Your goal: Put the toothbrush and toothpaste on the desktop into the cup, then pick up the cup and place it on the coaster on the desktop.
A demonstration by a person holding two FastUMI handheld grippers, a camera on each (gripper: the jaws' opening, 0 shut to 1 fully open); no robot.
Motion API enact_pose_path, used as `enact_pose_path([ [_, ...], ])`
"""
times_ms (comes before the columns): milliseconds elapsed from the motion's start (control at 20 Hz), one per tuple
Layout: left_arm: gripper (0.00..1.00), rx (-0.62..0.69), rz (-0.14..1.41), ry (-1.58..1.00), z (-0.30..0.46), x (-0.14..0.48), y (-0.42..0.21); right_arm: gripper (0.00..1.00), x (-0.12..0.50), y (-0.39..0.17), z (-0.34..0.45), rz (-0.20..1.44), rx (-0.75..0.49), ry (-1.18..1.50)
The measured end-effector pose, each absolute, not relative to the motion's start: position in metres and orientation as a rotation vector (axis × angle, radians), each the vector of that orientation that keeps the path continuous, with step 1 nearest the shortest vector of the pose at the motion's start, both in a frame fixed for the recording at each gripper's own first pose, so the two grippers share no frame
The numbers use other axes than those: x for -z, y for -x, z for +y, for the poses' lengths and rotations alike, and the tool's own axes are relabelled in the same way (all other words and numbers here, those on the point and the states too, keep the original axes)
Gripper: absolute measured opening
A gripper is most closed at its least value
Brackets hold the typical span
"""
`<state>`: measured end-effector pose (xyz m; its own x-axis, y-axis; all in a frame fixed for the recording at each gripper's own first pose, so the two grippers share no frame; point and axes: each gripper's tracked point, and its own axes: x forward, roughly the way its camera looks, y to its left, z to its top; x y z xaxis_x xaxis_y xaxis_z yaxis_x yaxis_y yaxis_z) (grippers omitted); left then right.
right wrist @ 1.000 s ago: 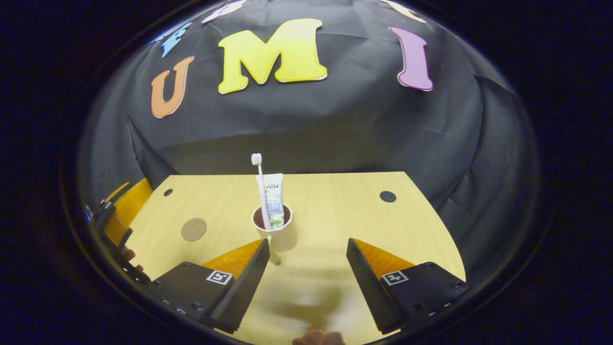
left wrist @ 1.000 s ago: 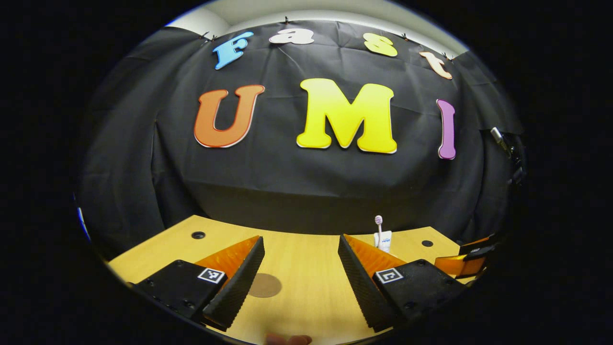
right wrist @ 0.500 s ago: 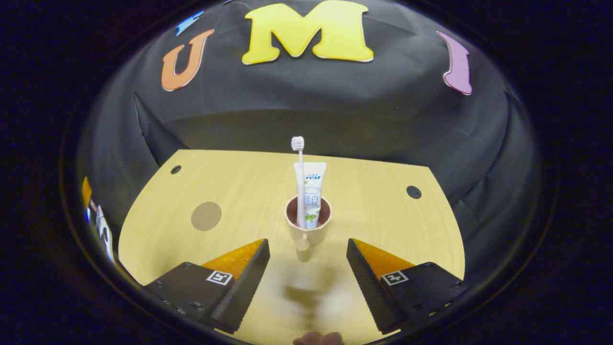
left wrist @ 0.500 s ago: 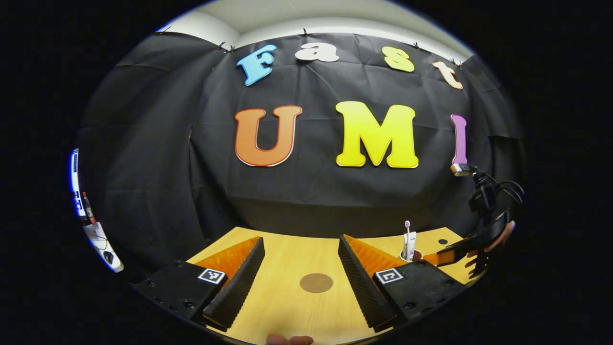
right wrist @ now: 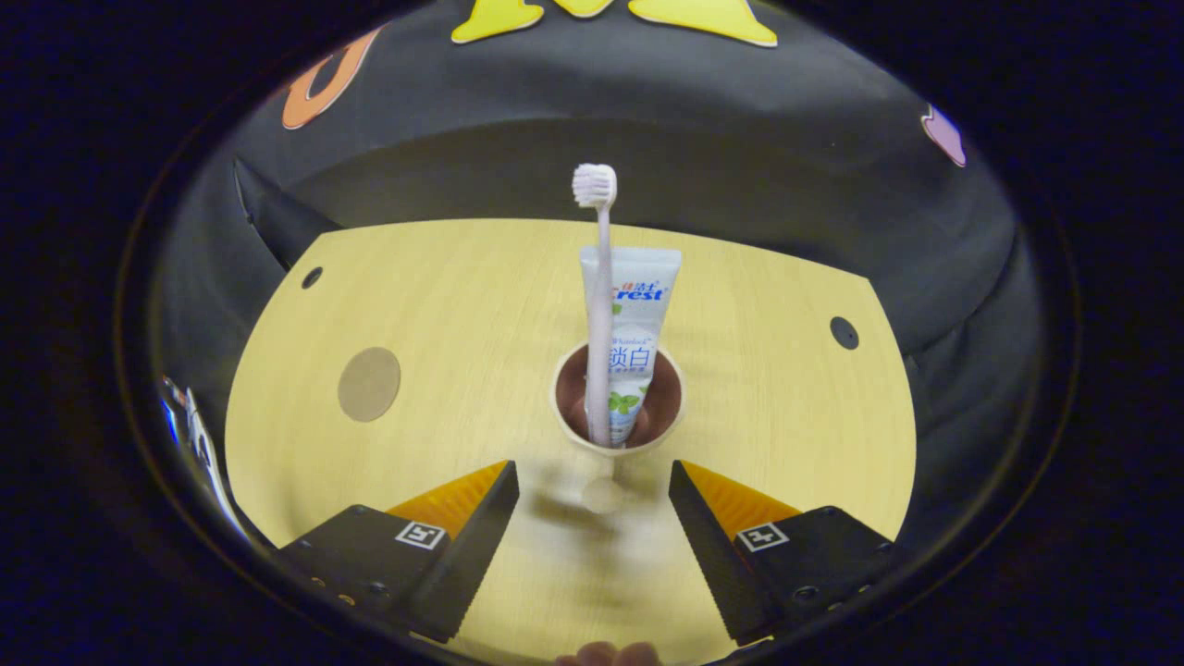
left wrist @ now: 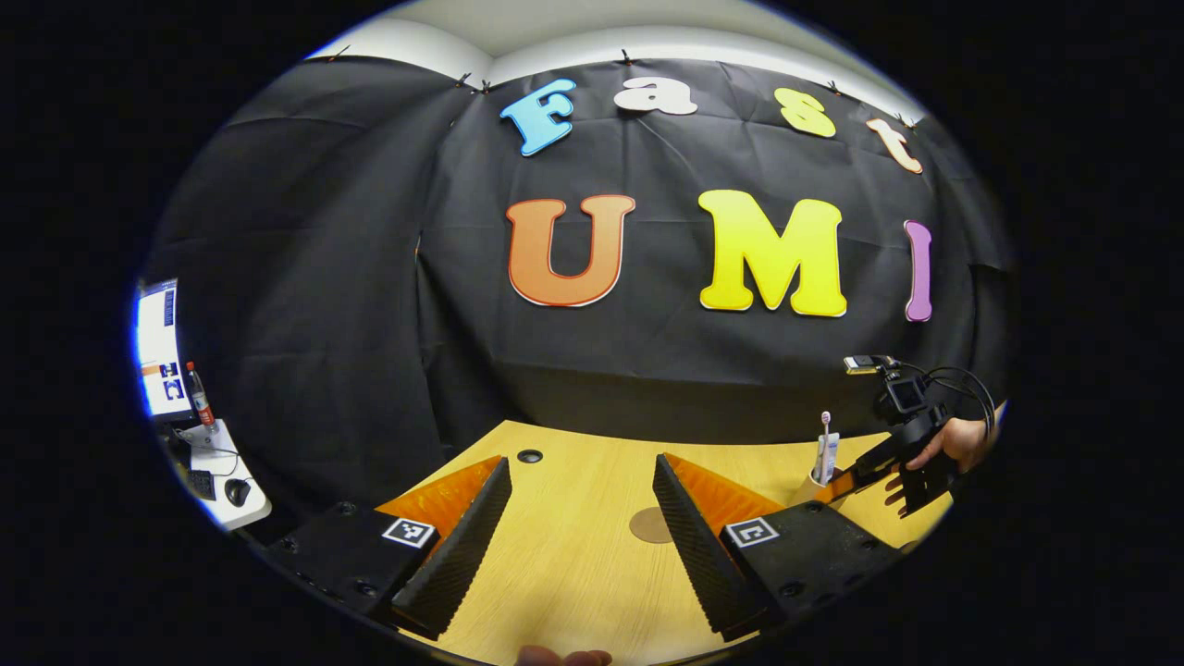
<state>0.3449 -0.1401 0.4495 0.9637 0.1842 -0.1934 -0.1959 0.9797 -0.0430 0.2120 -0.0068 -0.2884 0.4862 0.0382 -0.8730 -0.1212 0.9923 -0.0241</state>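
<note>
Status: the first part of the task appears complete. In the right gripper view, the toothbrush [right wrist: 599, 305] and the toothpaste [right wrist: 634, 324] both stand upright inside the cup [right wrist: 618, 435], bristle head uppermost, the tube just behind the brush handle. The cup rests on the surface [right wrist: 481, 305], near its middle.

Remaining: the cup must be gripped, lifted and set on the coaster [right wrist: 369, 384]. The coaster lies flat on the surface, well apart from the cup, on the left of the right gripper view. Nothing rests on it.

Right claw [right wrist: 594, 518]: released, fingers spread wide, with the cup directly ahead and partly between the fingertips. No contact with the cup wall is visible. The cup foot is blurred, so its exact clearance cannot be told.

Left claw [left wrist: 581, 527]: released, holding nothing, positioned above the surface with the coaster [left wrist: 650, 524] just ahead, partly hidden behind one finger. The same view shows the cup [left wrist: 814, 483] farther off, with the right claw and the hand [left wrist: 962, 442] holding it beside the cup.

Judgement: the grasp on the cup is the step in hand.
</note>
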Motion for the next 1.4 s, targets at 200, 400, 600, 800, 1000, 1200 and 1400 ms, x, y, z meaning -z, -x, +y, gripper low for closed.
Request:
enact_pose_path([
  [200,0.98,-0.216,0.208,0.041,-0.136,-0.446,-0.346,0.97,0.305,-0.222,-0.011,1.141,-0.092,0.091],
  [400,0.98,-0.226,0.23,0.038,-0.134,-0.439,-0.347,0.97,0.324,-0.225,-0.014,1.219,-0.089,0.066],
  [600,0.98,-0.242,0.252,0.037,-0.131,-0.431,-0.348,0.96,0.338,-0.23,-0.015,1.26,-0.081,0.058],
  [800,0.98,-0.264,0.279,0.049,-0.126,-0.421,-0.35,0.82,0.347,-0.234,-0.015,1.285,-0.073,0.046],
  [1000,0.98,-0.264,0.295,0.054,-0.127,-0.416,-0.35,0.73,0.348,-0.237,-0.013,1.282,-0.091,0.066],
  [1200,0.98,-0.258,0.304,0.052,-0.127,-0.413,-0.351,0.71,0.347,-0.236,-0.014,1.283,-0.093,0.068],
  [1400,0.98,-0.249,0.307,0.051,-0.127,-0.413,-0.352,0.67,0.347,-0.233,-0.013,1.289,-0.091,0.062],
])
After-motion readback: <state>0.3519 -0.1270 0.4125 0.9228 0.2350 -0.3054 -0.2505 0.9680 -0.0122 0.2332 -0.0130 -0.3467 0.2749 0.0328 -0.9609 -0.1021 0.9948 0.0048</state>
